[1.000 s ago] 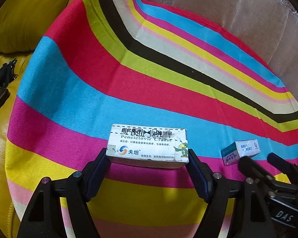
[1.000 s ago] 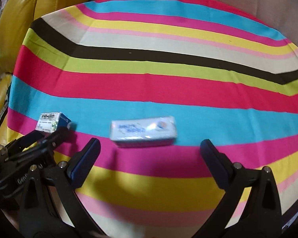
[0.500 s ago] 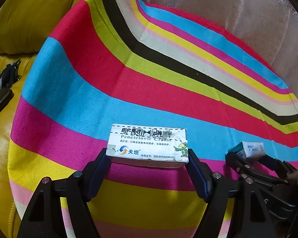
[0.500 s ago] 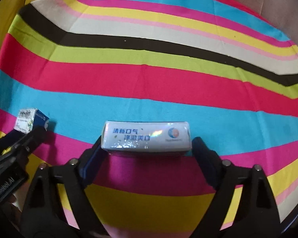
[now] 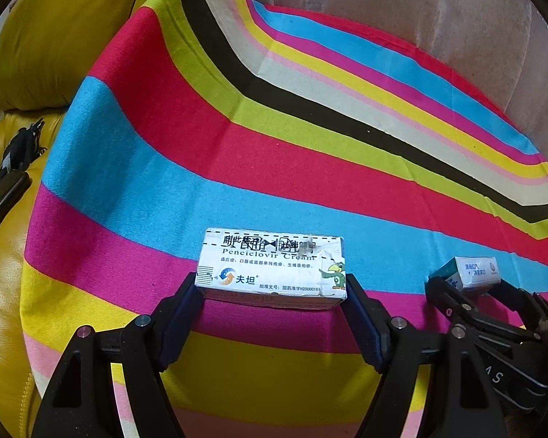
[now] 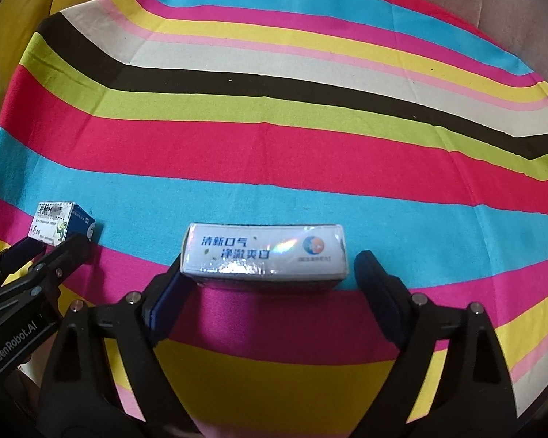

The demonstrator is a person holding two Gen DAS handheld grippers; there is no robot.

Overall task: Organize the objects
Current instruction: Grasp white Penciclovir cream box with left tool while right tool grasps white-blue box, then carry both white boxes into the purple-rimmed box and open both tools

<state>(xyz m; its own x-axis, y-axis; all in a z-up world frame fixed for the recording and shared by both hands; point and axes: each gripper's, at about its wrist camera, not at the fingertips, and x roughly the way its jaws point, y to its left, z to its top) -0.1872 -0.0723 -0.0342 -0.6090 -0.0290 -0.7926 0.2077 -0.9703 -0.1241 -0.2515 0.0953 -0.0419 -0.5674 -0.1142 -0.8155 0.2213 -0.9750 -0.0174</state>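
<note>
A white cream box (image 5: 272, 268) with a small parrot picture sits crosswise in my left gripper (image 5: 272, 284), which is shut on it, one pad on each short end, low over the striped cloth. The right wrist view shows that box (image 6: 54, 221) and the left gripper (image 6: 54, 244) at the far left. A white box with blue lettering (image 6: 265, 252) lies crosswise in my right gripper (image 6: 270, 261). Its jaws have drawn in on the box's ends, tight at the left and with a thin sliver at the right. The left wrist view shows this box (image 5: 475, 272) tilted between the right gripper's (image 5: 467, 284) fingers.
A round, brightly striped cloth (image 5: 274, 146) covers the surface under both grippers. A yellow leather sofa (image 5: 36, 54) lies to the left with a black object (image 5: 14, 153) on its seat. A beige cushion (image 5: 420, 18) rises behind the cloth.
My right gripper moved forward over the blue-lettered box and its jaws came in from wide apart to the box's ends. The left gripper kept its hold on the cream box.
</note>
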